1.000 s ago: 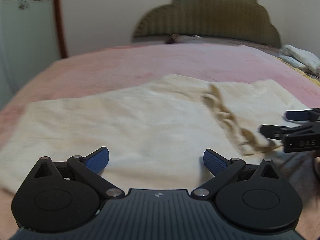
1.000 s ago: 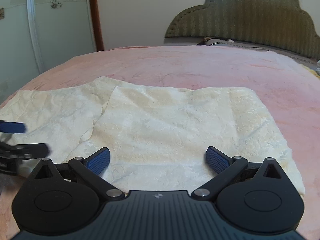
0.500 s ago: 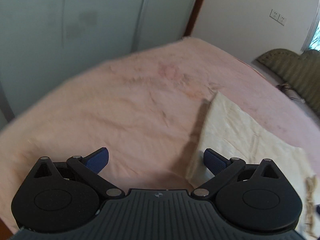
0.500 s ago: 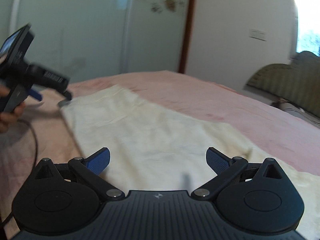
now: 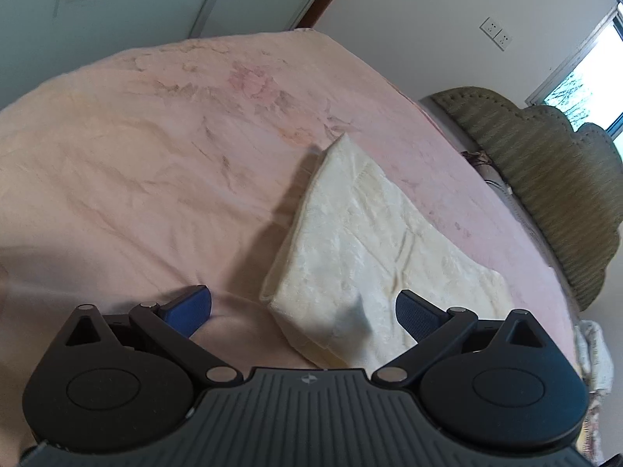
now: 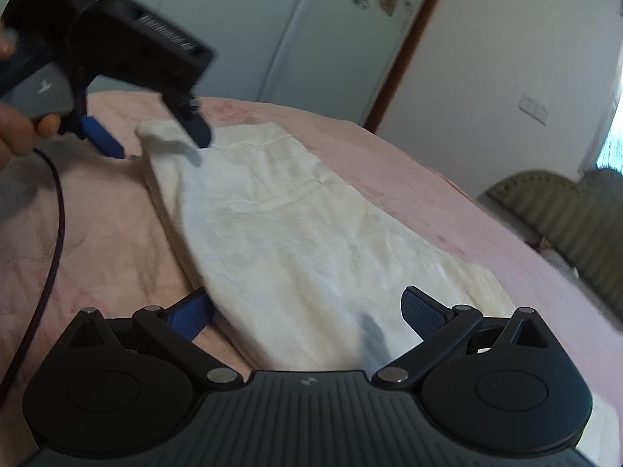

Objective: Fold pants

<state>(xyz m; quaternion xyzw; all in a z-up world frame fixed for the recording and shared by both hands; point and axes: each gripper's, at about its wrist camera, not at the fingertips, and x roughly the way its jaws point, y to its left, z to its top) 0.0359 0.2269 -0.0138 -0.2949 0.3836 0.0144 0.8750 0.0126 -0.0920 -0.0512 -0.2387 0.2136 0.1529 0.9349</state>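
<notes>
**Cream pants lay on pink bedspread as two tongs hovered, both wide open**

Seen from the right tongs' camera, a hand (image 6: 15, 132) at the far left gripped the left tongs (image 6: 155, 136), a dark cable (image 6: 50, 233) trailing down from it across the bedspread (image 6: 97, 241). Those tongs hung above the far end of the pants (image 6: 292, 241); one blue-padded finger pointed down toward the bedspread just beside the cloth, the other stood over the cloth's far end. Whether either tip touched the fabric could not be told, as that part of the frame was blurred. To the right, the cream pants ran in a long band from that far end to the right tongs (image 6: 307, 311), whose fingers stood spread wide and held nothing, the cloth passing between and beneath them. At the far right, an olive headboard (image 6: 564, 218) rose beyond the bed.

In the left tongs' own view, bare pink bedspread (image 5: 136, 163) filled the left side. The left tongs (image 5: 303, 305) were spread wide and empty, the left finger over the bedspread and the right finger over the pants (image 5: 370, 241). The near folded corner of the pants lay between the two fingers. The olive headboard (image 5: 545, 179) curved along the right edge, below a bright window (image 5: 584, 85).
</notes>
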